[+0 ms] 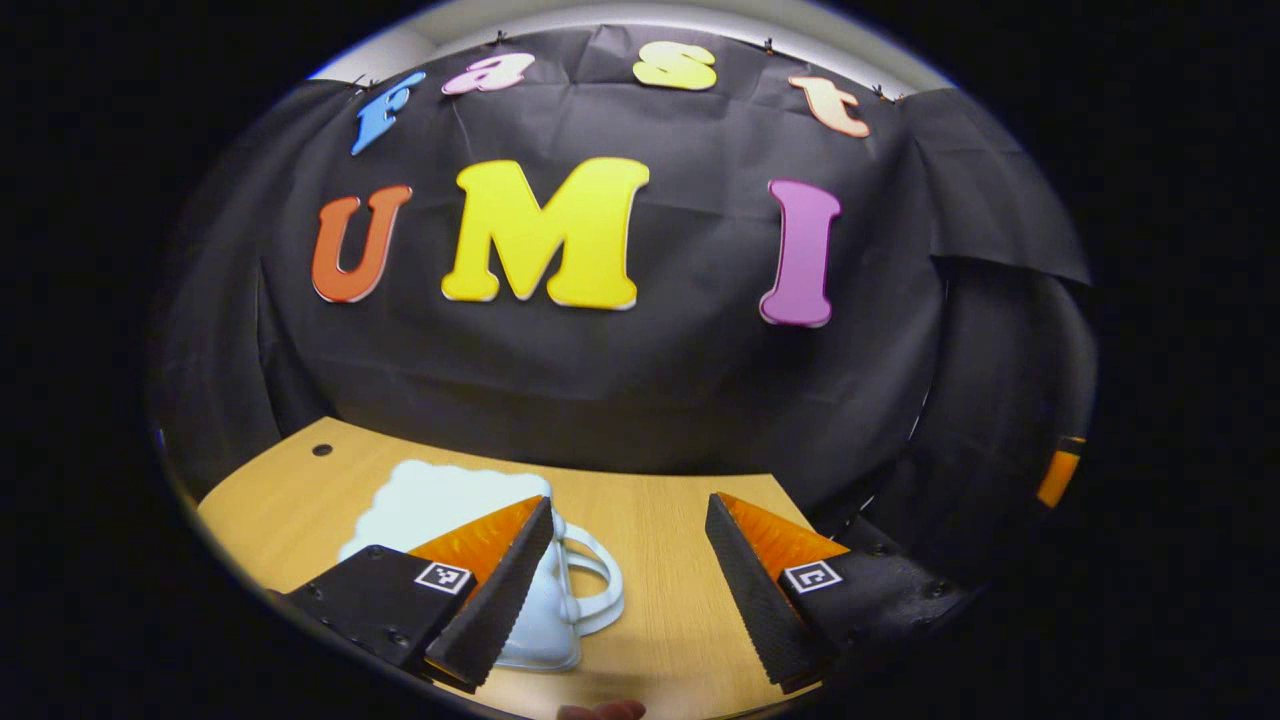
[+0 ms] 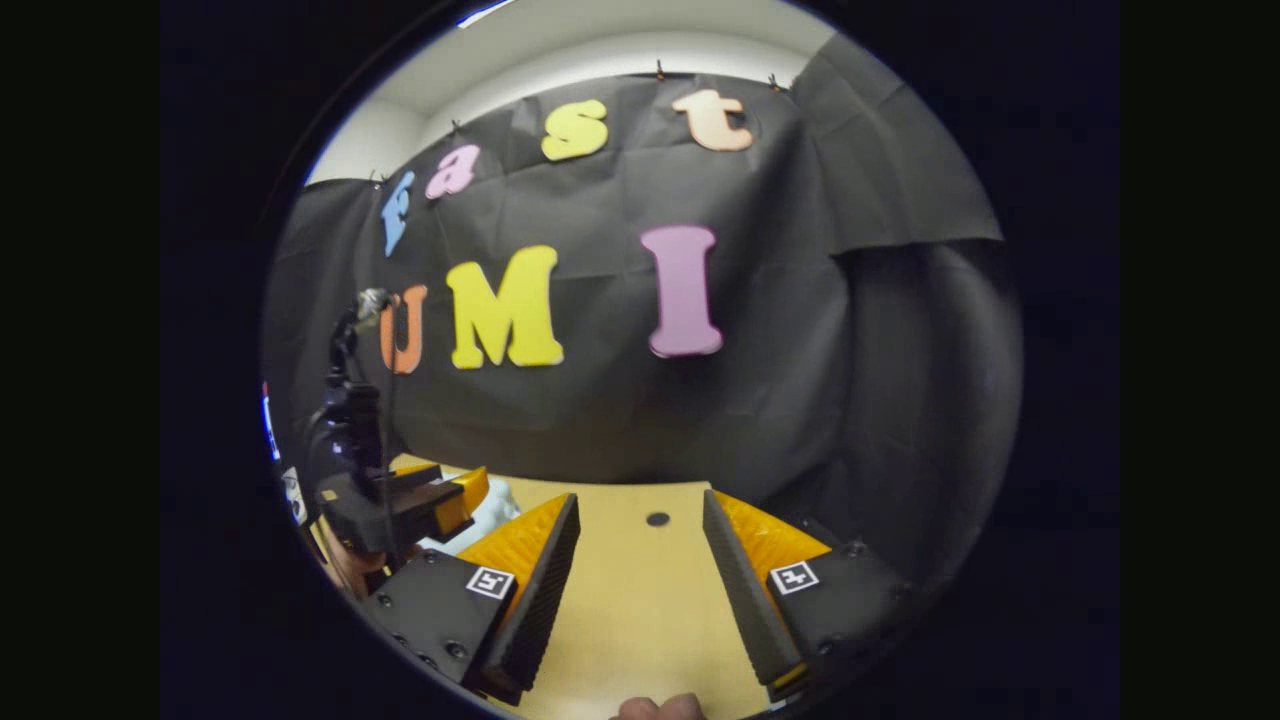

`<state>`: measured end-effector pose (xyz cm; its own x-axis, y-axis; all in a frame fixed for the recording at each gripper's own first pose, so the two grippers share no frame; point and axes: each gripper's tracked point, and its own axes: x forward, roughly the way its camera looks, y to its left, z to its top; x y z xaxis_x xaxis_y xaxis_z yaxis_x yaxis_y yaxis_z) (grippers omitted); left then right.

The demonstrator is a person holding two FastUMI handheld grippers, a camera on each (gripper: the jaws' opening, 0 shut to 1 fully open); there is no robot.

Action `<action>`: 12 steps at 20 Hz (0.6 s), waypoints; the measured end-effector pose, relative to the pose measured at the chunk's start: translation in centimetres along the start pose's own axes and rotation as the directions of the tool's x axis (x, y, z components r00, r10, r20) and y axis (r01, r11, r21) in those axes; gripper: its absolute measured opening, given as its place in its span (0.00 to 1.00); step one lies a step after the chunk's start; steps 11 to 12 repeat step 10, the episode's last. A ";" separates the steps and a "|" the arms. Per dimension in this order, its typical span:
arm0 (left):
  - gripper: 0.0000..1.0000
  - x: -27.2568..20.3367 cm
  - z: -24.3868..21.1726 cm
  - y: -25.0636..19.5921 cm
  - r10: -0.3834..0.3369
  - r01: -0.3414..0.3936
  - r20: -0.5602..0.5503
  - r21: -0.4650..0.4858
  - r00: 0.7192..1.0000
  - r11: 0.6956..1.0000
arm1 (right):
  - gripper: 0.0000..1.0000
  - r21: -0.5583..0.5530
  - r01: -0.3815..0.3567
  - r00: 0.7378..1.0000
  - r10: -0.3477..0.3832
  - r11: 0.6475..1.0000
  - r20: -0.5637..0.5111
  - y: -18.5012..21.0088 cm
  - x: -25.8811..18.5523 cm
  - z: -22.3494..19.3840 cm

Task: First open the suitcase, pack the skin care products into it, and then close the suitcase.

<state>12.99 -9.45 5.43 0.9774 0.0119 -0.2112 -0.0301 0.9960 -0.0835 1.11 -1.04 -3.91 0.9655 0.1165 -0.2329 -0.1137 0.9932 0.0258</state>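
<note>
A small pale suitcase (image 1: 440, 505) lies flat on the wooden table (image 1: 660, 560), its looped handle (image 1: 598, 585) pointing right. My left gripper (image 1: 630, 500) is open just above the table. Its left finger (image 1: 500, 590) covers the case's near side, and the handle sits in the gap between the fingers. My right gripper (image 2: 640, 497) is open over bare table with nothing between its fingers. In the right gripper view the left gripper (image 2: 405, 505) shows off to the left, held by a hand, with a sliver of the suitcase (image 2: 497, 515) behind it.
The black cloth wall stands close behind the table's far edge. The tabletop has a round hole (image 1: 321, 450) at the back left and another hole (image 2: 657, 519) ahead of the right gripper. A person's fingertip (image 2: 660, 708) shows at the bottom edge.
</note>
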 end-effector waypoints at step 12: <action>0.97 -9.5 7.2 3.6 0.040 -0.054 0.187 0.070 0.982 0.996 | 0.75 -0.037 -0.013 0.990 0.018 0.999 0.143 6.5 0.4 3.2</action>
